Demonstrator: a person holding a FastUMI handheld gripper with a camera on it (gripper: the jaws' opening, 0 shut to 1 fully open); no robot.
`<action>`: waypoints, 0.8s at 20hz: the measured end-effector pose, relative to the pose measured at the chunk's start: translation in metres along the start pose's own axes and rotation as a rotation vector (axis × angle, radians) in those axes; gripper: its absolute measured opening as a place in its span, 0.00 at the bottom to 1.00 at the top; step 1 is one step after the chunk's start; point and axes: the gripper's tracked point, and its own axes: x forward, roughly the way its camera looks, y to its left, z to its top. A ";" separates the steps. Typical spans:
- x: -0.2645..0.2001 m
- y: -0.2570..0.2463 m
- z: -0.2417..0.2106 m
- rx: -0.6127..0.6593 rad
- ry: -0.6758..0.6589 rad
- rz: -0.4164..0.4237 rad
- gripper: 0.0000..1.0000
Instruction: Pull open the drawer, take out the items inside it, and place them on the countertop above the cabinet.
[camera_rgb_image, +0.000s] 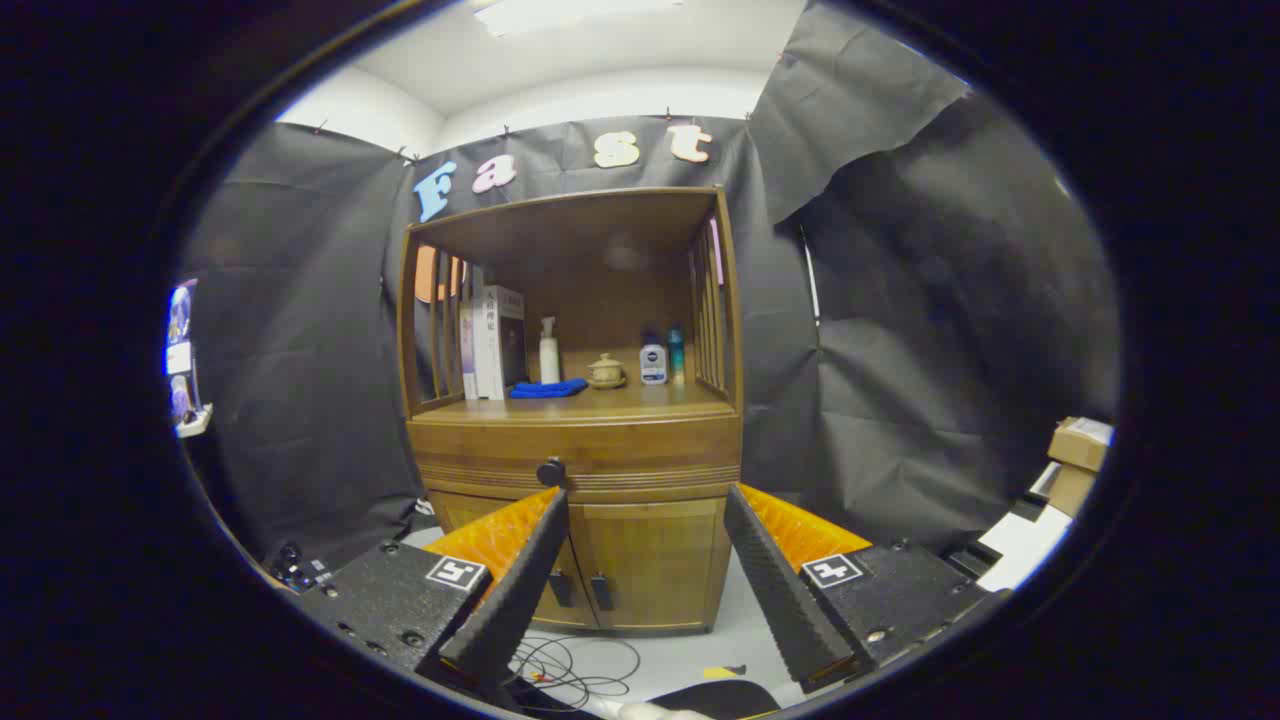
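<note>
A wooden cabinet stands ahead against the black cloth wall. Its drawer is closed, with a dark round knob just above the tip of my left finger. My gripper is open, its fingers spread wide in front of the cabinet's lower doors, with nothing between them. The countertop above the drawer carries books, a white spray bottle, a blue cloth, a small lidded pot and two small bottles. The drawer's contents are hidden.
Cardboard boxes are stacked at the right by the cloth wall. Loose cables lie on the pale floor before the cabinet. Slatted side rails and a top shelf enclose the countertop space.
</note>
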 end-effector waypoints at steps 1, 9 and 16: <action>-0.001 0.001 -0.002 -0.005 0.003 0.001 1.00; 0.000 0.004 -0.002 -0.019 0.010 0.004 1.00; 0.010 0.010 -0.001 -0.031 0.017 0.013 1.00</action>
